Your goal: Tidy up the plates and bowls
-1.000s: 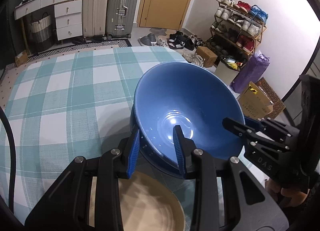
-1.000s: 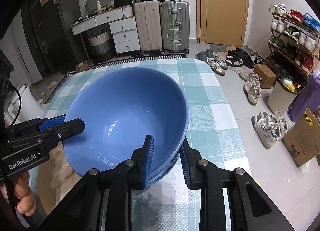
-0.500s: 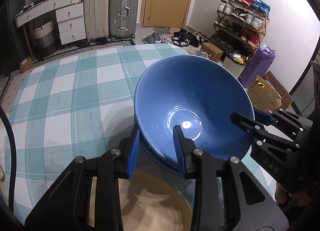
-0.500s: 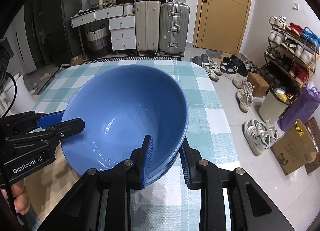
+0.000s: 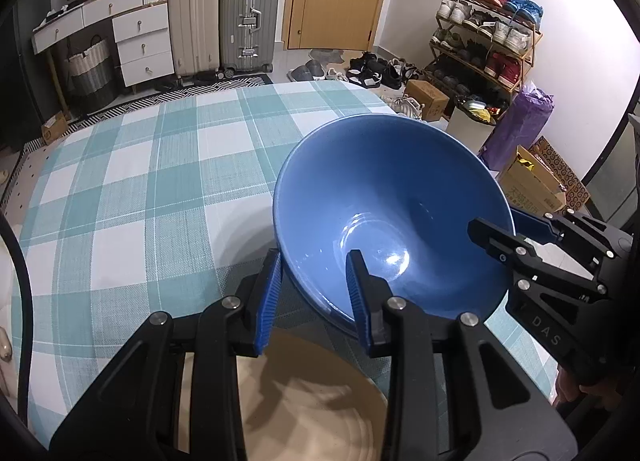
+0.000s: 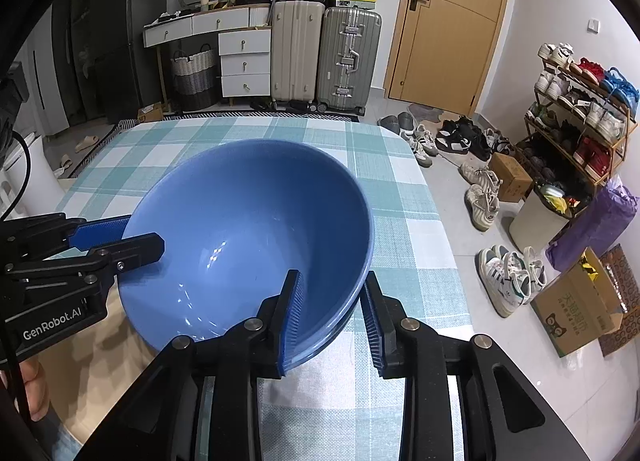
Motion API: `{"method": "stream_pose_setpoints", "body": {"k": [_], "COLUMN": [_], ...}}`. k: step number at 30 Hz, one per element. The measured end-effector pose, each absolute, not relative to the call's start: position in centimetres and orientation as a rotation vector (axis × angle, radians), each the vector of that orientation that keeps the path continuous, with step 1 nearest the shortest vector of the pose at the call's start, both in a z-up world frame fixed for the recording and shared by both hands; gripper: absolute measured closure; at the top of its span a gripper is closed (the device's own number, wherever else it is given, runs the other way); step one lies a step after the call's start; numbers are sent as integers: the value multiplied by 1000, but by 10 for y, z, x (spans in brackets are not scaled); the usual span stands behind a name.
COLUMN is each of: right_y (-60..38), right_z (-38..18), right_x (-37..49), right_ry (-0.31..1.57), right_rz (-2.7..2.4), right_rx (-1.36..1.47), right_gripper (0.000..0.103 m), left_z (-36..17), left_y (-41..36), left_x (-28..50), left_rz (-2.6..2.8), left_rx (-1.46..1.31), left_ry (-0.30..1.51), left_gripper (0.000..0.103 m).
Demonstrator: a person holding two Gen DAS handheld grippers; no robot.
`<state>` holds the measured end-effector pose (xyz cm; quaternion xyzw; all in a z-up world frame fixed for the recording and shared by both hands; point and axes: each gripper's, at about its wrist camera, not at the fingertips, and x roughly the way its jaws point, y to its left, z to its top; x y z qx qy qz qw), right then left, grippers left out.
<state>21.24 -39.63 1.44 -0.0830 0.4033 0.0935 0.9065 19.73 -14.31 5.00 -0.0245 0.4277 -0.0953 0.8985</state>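
The left gripper [image 5: 314, 297] and right gripper [image 6: 334, 317] each clamp opposite rims of the glossy round blue ceramic bowl [image 5: 394, 217]. The bowl tilts above the teal-checked tablecloth [image 5: 132, 189], with a tan round plate [image 5: 320, 409] just beneath it.

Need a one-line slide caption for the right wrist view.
Both grippers, right gripper and left gripper, clamp opposite rim edges of a glossy blue ceramic bowl above the teal-checked tablecloth.

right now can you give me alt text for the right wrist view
The right claw grips the near rim of a blue bowl, while the left claw holds the opposite rim from the left. The bowl is above a teal checked tablecloth, with suitcases and a wooden door behind.
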Motion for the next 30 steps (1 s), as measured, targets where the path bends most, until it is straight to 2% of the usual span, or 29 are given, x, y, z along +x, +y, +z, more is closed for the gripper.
{"method": "stream_pose_setpoints", "body": {"k": [10,12,14,16,18,19,21,22,23,25,28,29,30], "right_y": [-401,-402,-403,-403,-406,-408,-413,-415,-419,-426,-436,-441,-445], "right_z": [13,13,13,13,14,14,16,17,18,20,20,18,17], "right_x": [213,213,213,213,213,214,214,213,212,211,213,214,214], "right_ry": [851,854,849,845,846,846,836,831,824,821,831,837,842], "right_rz": [201,208,200,192,189,188,173,169,168,172,180,185,190], "right_rx": [-154,-147,-154,-160,-149,-144,-124,-114,-97,-53,14,44,71], "right_gripper": [72,68,55,46,37,29,24,22,17,15,14,14,14], "left_z": [48,47,48,48,49,51,53,54,55,55,53,52,50], "left_y": [-140,-138,-136,-133,-126,-123,-115,-111,-107,-101,-96,-94,-92], "left_x": [198,198,199,201,202,202,204,204,205,207,211,212,212], "left_rz": [-207,-207,-215,-223,-221,-217,-203,-199,-200,-207,-214,-218,-225], "left_rx": [-59,-70,-77,-75,-82,-86,-99,-110,-121,-140,-168,-182,-203], "left_ry": [883,886,891,898,891,886,889,889,888,896,911,915,916], "left_gripper": [74,74,73,67,54,50,25,22,21,20,8,0,1]}}
